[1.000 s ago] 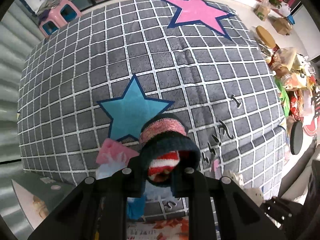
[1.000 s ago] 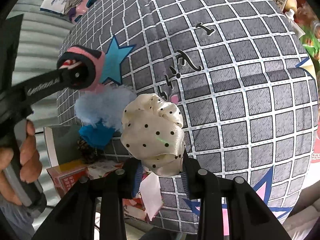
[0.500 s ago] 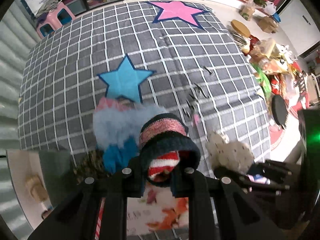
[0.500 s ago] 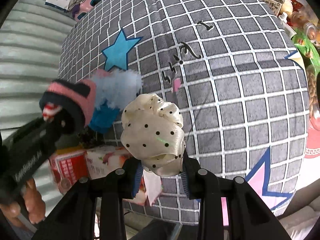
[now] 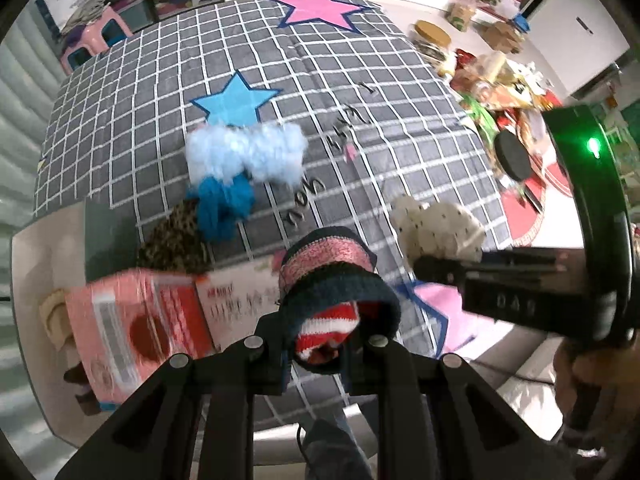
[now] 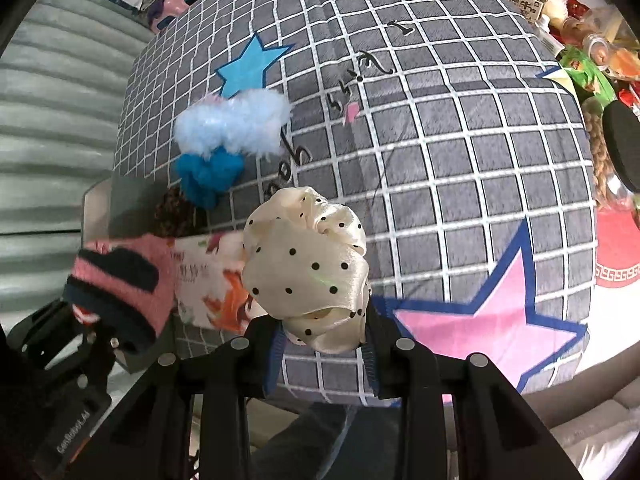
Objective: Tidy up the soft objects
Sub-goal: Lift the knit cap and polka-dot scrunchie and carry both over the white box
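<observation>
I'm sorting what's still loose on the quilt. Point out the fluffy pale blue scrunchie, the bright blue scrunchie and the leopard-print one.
fluffy pale blue scrunchie (image 6: pixel 234 128), right wrist view, fur middle.
bright blue scrunchie (image 6: pixel 208 176), right wrist view, centre folds.
leopard-print scrunchie (image 5: pixel 174 238), left wrist view, spotted fabric middle.

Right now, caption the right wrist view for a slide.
Right gripper holding a cream polka-dot scrunchie above a grey checked star blanket.

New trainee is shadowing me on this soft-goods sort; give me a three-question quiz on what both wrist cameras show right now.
1. Multiple choice: what do the right tongs hold? A) fluffy blue pompom B) cream polka-dot scrunchie C) leopard-print piece
2. True or false: the left tongs are empty.
3. Fill in: the pale blue fluffy item lies on the grid blanket just below a ____ star.

Key: 1 B, the cream polka-dot scrunchie. 2 False, they grip a rolled knit sock. 3 Blue.
</observation>
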